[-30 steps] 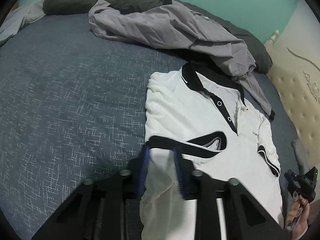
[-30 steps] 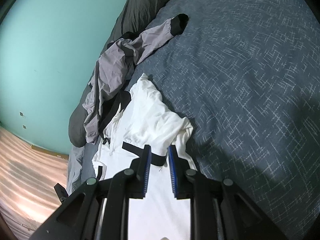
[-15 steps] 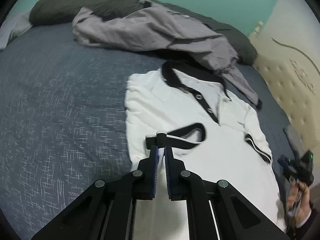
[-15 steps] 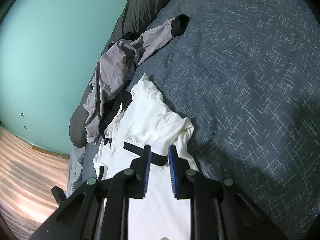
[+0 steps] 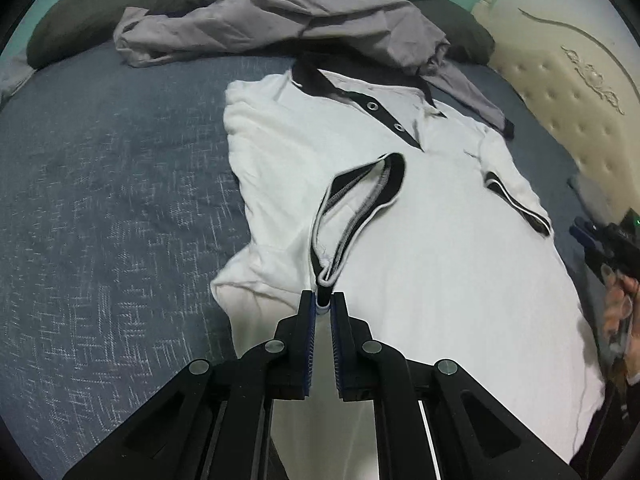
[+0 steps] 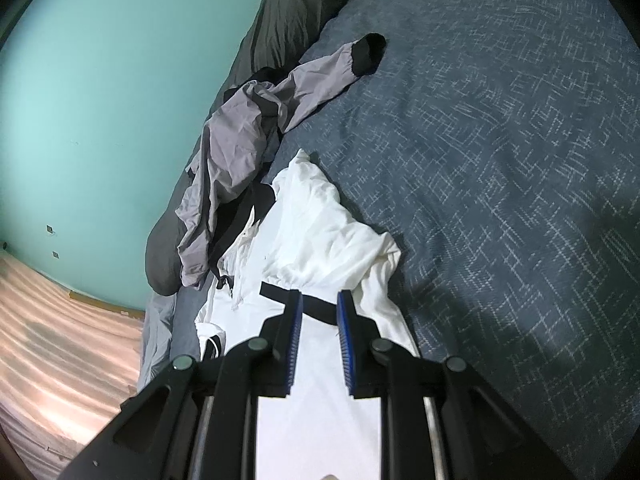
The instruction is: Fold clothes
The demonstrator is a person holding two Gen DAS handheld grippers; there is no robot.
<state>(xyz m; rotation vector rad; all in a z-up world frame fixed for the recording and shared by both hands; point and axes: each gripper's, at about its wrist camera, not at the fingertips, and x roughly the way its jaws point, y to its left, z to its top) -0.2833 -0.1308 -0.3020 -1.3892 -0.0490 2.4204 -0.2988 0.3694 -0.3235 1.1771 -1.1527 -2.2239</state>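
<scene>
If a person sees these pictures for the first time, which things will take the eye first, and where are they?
The white polo shirt with black trim stands out first, spread in the middle of the dark blue bedspread. The left gripper pinches the black cuff of one sleeve, drawn across the shirt's chest. Behind the collar, a crumpled grey jacket lies against dark pillows near the turquoise wall.

On the bed [image 5: 100, 208] lie two garments: one white shirt [image 5: 420, 264] and, beyond it, one grey jacket [image 5: 288, 12]. Behind the jacket sits one dark pillow [image 5: 92, 12]. Two grippers show.
</scene>
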